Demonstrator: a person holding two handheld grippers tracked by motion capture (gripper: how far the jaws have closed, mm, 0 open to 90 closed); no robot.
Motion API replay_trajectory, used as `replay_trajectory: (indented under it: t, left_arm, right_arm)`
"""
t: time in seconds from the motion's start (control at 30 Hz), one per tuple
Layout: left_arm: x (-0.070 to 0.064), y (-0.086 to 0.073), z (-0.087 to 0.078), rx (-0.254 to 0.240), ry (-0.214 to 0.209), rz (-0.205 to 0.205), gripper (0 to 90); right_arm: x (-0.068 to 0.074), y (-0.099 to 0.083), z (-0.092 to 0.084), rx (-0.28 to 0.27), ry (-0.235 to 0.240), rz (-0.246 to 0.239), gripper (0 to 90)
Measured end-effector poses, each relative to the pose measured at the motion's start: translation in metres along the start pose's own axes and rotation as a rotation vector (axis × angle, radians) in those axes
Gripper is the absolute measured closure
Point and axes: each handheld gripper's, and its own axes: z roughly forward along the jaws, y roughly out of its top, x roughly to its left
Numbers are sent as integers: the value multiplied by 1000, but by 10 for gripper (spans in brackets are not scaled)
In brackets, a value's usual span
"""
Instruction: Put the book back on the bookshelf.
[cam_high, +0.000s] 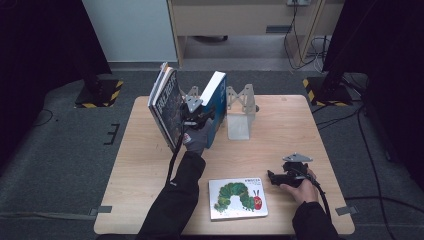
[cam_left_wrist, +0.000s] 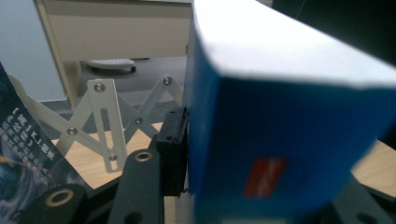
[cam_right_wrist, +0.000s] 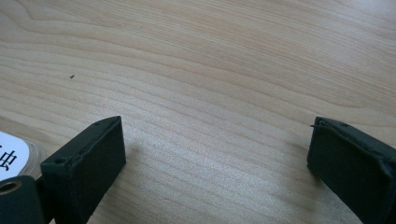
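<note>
A thick blue book (cam_high: 216, 107) with white page edges stands upright on the wooden table (cam_high: 280, 130), just left of a white folding book rack (cam_high: 240, 107). My left gripper (cam_high: 198, 116) is shut on this blue book (cam_left_wrist: 280, 140); in the left gripper view its left pad (cam_left_wrist: 173, 151) lies against the cover, and the other jaw is mostly hidden behind the book. My right gripper (cam_high: 274, 177) rests low at the front right with its jaws wide open. Between its pads (cam_right_wrist: 88, 163) there is bare wood.
Dark-covered books (cam_high: 167, 105) lean to the left of the blue one, close to my left hand. A flat picture book with a green caterpillar (cam_high: 237, 197) lies at the front edge, just left of the right gripper. The rack's lattice (cam_left_wrist: 105, 123) stands behind the blue book.
</note>
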Motion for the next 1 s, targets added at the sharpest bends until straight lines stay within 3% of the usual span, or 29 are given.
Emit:
replay_trajectory:
  t: [0.27, 0.4, 0.8, 1.0]
  left_arm:
    - [1, -12, -13, -20, -1, 28, 574]
    - [-3, -9, -12, 0, 17, 41, 594]
    - [-3, -2, -1, 17, 56, 0, 598]
    - [-6, -2, 3, 18, 54, 8, 594]
  right_arm:
    - [0, 0, 0, 1, 0, -3, 47]
    - [0, 0, 0, 0, 0, -1, 46]
    - [0, 1, 1, 0, 0, -3, 46]
    - [0, 1, 1, 1, 0, -3, 46]
